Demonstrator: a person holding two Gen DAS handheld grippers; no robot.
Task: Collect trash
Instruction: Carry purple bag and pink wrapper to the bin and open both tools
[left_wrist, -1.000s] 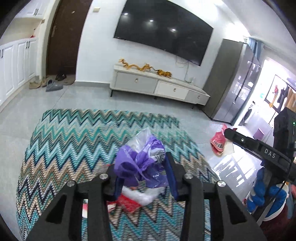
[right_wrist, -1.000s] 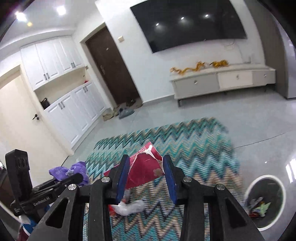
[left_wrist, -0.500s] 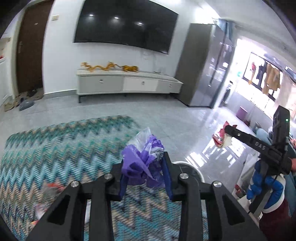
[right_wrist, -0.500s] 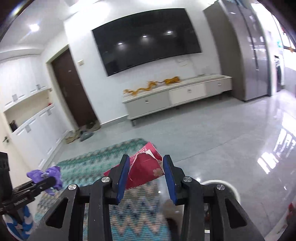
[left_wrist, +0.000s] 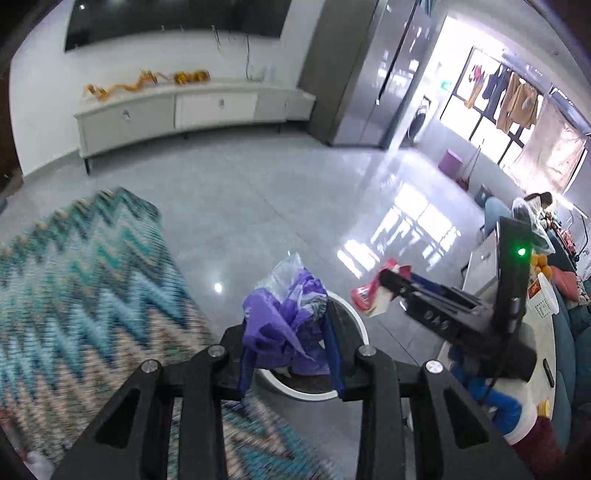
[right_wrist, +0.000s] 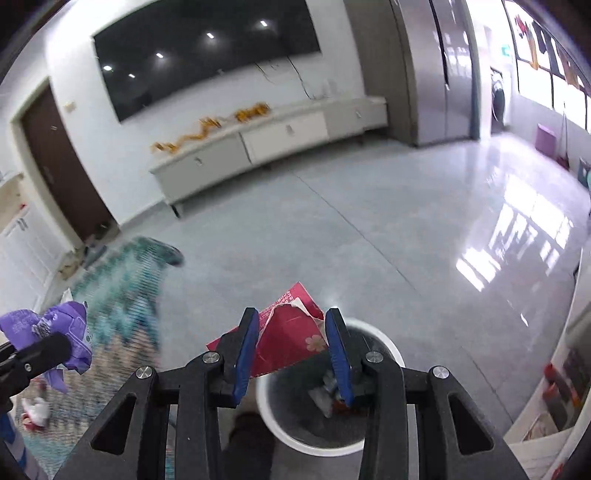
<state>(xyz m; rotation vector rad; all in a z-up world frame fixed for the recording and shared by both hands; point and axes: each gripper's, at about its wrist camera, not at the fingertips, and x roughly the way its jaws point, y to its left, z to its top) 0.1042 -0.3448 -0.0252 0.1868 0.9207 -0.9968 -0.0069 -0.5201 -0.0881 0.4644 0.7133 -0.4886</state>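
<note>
Above the white-rimmed bin (right_wrist: 384, 343), the right tool (right_wrist: 291, 347) clamps a red wrapper (right_wrist: 291, 332); at nine o'clock, the left tool (left_wrist: 290, 339) grips a purple wrapper (left_wrist: 284, 321).

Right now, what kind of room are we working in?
Most likely a home living room: a large wall-mounted TV above a low white media cabinet, a zigzag-patterned rug on grey tiled floor, and laundry hanging at the bright window.
</note>
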